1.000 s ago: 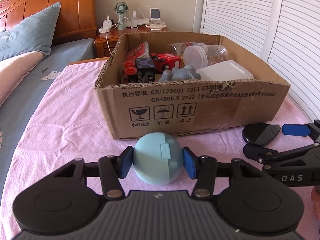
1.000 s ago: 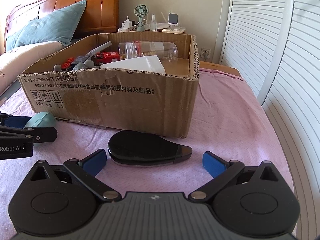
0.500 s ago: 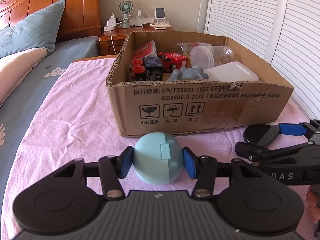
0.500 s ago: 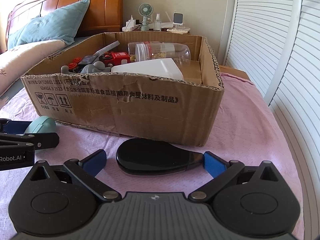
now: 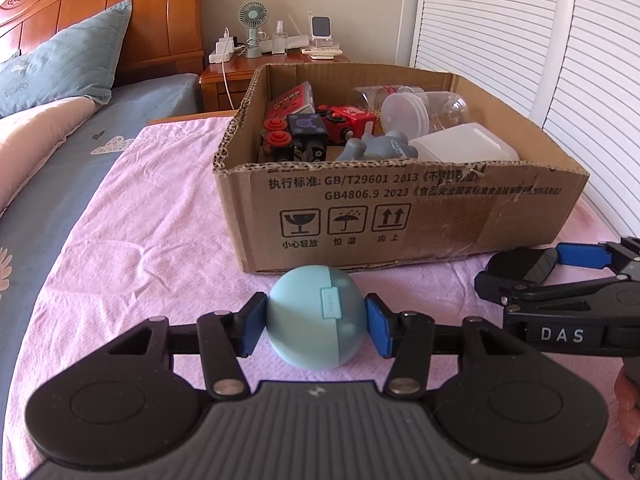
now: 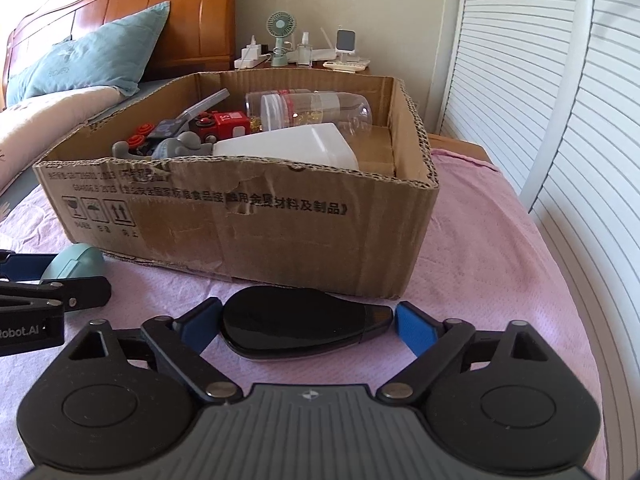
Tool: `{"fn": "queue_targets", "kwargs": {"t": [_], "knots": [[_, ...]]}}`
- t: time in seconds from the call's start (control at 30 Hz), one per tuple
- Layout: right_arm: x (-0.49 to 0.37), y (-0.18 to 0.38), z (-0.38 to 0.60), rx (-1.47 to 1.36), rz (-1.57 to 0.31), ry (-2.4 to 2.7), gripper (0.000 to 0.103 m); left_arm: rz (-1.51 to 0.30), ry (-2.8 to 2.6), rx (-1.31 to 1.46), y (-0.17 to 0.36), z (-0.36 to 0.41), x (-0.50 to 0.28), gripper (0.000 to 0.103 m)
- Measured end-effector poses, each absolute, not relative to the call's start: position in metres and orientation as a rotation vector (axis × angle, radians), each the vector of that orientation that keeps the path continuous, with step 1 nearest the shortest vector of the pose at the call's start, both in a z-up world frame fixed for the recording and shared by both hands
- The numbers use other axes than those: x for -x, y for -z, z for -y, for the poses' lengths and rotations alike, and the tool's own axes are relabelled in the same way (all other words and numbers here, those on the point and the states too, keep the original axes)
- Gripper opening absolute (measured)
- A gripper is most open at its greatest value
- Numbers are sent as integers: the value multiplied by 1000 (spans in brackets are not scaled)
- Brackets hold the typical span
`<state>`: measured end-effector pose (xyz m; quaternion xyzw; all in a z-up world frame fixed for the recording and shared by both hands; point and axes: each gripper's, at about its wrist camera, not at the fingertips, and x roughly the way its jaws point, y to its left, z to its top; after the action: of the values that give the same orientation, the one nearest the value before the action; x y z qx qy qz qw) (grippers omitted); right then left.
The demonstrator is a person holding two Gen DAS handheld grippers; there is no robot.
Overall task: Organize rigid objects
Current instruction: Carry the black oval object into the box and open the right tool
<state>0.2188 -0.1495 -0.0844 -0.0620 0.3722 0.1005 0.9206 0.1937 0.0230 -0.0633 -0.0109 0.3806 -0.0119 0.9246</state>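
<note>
The pink blanket [image 5: 132,240] covers the bed, with bare stretches to the left of the cardboard box [image 5: 400,216] and along its right side toward the white louvered doors [image 6: 560,120]. The box sits open-topped, its printed front wall torn along the top edge; inside lie one white plastic container [image 6: 288,148], one clear jar [image 6: 312,112] on its side, one grey figure [image 5: 376,146] and red and black toy blocks, too jumbled to count. In front of the box, on the blanket, one black teardrop-shaped object [image 6: 296,328], glossy and tapering to a blunt tip, sits between the right gripper [image 6: 306,330] fingers, which close on both its ends. To its left, the left gripper [image 5: 316,322] pinches one pale blue ball-shaped case [image 5: 316,320] with a small clasp tab, just before the box's front wall.
</note>
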Motion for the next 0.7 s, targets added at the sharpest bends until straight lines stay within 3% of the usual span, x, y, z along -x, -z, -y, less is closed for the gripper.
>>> {"fn": "queue_targets", "kwargs": {"t": [0.1, 0.7], "knots": [[-218, 83, 149, 134, -762, -216, 93, -779, 27, 7, 64, -22, -195, 52], [-192, 43, 157, 174, -752, -343, 93, -853, 172, -49, 49, -32, -180, 52]]}}
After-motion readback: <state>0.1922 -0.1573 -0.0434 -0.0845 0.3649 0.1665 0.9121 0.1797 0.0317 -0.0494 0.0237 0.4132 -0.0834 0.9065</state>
